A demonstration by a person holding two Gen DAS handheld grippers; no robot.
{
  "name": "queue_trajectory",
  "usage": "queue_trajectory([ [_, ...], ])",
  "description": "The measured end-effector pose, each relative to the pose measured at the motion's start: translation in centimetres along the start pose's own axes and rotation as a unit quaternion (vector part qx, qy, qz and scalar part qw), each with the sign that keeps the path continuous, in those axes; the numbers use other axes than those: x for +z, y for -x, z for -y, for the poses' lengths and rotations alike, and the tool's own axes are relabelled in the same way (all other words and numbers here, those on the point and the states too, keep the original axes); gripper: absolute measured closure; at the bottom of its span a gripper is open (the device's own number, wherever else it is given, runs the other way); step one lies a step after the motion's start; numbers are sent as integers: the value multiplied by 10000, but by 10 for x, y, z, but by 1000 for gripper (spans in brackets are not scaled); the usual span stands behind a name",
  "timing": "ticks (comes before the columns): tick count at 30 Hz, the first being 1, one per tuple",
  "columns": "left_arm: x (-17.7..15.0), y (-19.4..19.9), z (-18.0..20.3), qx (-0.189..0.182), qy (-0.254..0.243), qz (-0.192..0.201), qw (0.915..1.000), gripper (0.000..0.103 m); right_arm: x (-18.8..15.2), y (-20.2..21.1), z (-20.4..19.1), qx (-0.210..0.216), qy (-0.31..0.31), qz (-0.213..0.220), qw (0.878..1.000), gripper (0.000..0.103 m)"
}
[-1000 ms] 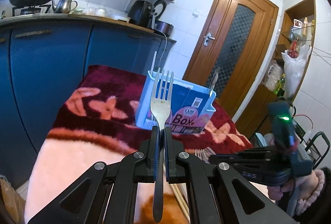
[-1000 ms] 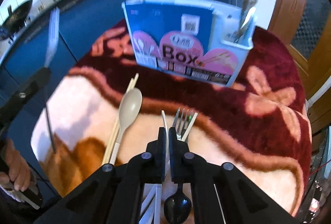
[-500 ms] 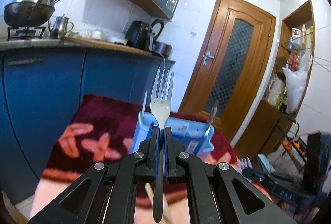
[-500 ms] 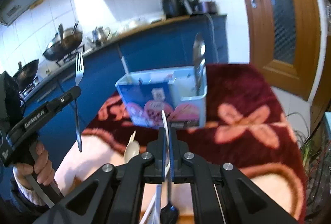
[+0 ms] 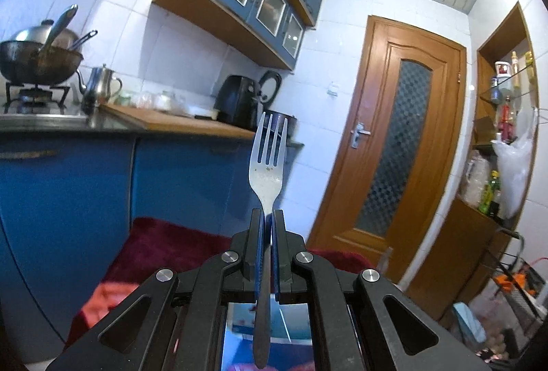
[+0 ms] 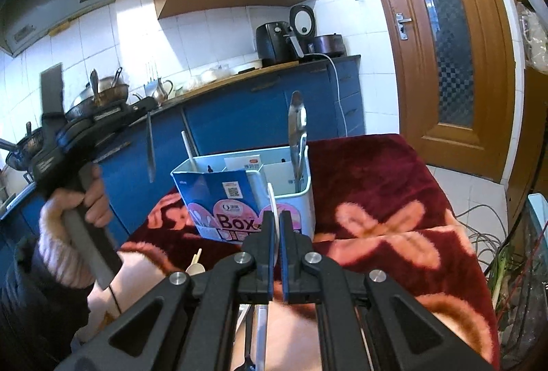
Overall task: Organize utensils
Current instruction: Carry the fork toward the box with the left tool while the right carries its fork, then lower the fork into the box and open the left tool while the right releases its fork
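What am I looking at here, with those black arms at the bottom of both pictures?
They are no robot. A person holds a pair of hand-held tongs in each hand, and a wide-angle camera on each looks forward along its two fingers.

One picture comes from the left tongs. They are shut on a metal fork, tines up, with the kitchen counter behind.

The other comes from the right tongs, shut on a thin white utensil seen edge-on; what kind I cannot tell. At its left edge you see the person's left hand gripping the other tool.

Ahead, on a dark red flowered blanket, stands a blue and white utensil box with metal spoons upright in one compartment. A beige spoon lies in front of it.
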State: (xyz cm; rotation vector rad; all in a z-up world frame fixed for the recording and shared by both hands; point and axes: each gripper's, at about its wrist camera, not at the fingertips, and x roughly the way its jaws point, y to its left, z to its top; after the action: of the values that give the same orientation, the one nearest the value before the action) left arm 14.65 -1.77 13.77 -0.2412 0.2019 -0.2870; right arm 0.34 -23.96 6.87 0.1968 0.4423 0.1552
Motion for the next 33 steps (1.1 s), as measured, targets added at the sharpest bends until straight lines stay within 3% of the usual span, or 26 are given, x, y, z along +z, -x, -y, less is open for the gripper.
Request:
queue_trajectory([
  [9, -12, -25, 3, 395, -145, 349, 9985, 99, -5, 2, 11, 10, -92, 159, 9998, 99],
  [19, -44, -36, -1, 521, -258, 213, 9981, 99, -1, -1, 17, -53, -100, 236, 9997, 99],
  [33, -48, -24, -10, 386, -138, 246, 9989, 99, 66, -32, 1, -456, 402, 1144, 9916, 99],
])
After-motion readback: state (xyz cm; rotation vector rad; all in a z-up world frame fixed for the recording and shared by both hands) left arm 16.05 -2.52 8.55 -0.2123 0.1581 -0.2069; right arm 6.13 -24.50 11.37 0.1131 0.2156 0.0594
